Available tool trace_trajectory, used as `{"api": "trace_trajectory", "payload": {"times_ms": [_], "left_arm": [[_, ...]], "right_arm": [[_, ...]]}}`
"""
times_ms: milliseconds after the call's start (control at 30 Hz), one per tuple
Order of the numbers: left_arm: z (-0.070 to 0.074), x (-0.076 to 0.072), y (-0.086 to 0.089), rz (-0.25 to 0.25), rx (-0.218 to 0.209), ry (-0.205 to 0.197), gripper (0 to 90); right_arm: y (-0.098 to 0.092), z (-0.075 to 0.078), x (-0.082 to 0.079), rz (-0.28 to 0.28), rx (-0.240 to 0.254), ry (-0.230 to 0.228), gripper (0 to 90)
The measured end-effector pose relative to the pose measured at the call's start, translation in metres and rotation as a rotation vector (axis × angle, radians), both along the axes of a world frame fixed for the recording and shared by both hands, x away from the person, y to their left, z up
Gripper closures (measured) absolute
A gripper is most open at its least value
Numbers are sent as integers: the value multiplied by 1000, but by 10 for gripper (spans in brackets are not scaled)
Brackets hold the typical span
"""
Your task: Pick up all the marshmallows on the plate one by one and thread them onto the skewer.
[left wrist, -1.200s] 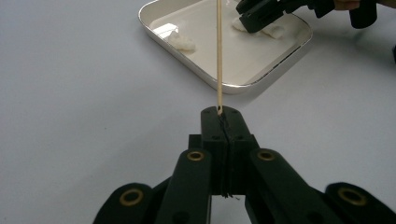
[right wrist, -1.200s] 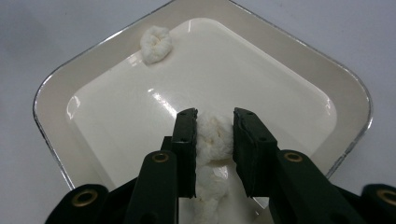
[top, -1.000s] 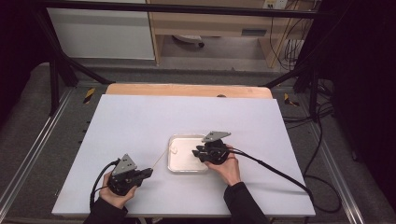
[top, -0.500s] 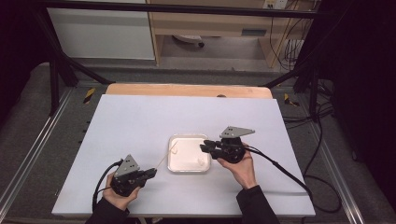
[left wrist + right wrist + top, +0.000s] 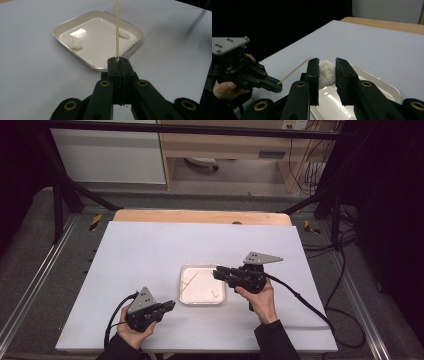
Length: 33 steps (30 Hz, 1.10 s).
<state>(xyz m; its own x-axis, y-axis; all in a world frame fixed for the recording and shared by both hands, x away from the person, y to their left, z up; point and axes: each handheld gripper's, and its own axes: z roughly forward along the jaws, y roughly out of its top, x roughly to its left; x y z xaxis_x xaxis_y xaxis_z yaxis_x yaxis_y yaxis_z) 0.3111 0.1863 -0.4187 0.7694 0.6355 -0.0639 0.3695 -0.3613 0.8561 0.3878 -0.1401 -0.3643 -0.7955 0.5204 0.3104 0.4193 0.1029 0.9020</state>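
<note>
My left gripper (image 5: pixel 170 305) (image 5: pixel 119 60) sits near the table's front edge, shut on the base of a thin wooden skewer (image 5: pixel 117 30) (image 5: pixel 190 279) that points up over a white square tray (image 5: pixel 200 296) (image 5: pixel 100 47). Two white fluffy pieces (image 5: pixel 75 44) (image 5: pixel 123 33) lie in the tray. My right gripper (image 5: pixel 216 271) (image 5: pixel 326 65) hovers above the tray's right edge, shut on a third white fluffy piece (image 5: pixel 327 75). In the right gripper view, the left gripper (image 5: pixel 273 86) and its skewer (image 5: pixel 294 70) show at the left, apart from the held piece.
The white tabletop (image 5: pixel 150 250) extends all round the tray, with a wooden strip (image 5: pixel 200 216) along its far edge. Cables (image 5: pixel 300 302) trail from both grippers toward the front. Dark frame rails and floor surround the table.
My right gripper has lifted off the tray with the white piece and drawn a little to the right. The left gripper with the skewer has stayed almost still.
</note>
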Motion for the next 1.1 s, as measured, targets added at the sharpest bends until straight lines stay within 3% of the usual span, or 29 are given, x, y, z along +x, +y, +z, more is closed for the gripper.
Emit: {"api": "trace_trajectory", "payload": {"times_ms": [200, 567, 1100], "left_arm": [[0, -2, -3, -12, -6, -12, 888], [3, -7, -5, -32, -14, -43, 888], [3, -8, -6, -35, -16, -54, 888]], "right_arm": [[6, 4, 2, 22, 71, 15, 737], [10, 3, 6, 52, 127, 48, 734], [16, -2, 9, 76, 145, 80, 737]]}}
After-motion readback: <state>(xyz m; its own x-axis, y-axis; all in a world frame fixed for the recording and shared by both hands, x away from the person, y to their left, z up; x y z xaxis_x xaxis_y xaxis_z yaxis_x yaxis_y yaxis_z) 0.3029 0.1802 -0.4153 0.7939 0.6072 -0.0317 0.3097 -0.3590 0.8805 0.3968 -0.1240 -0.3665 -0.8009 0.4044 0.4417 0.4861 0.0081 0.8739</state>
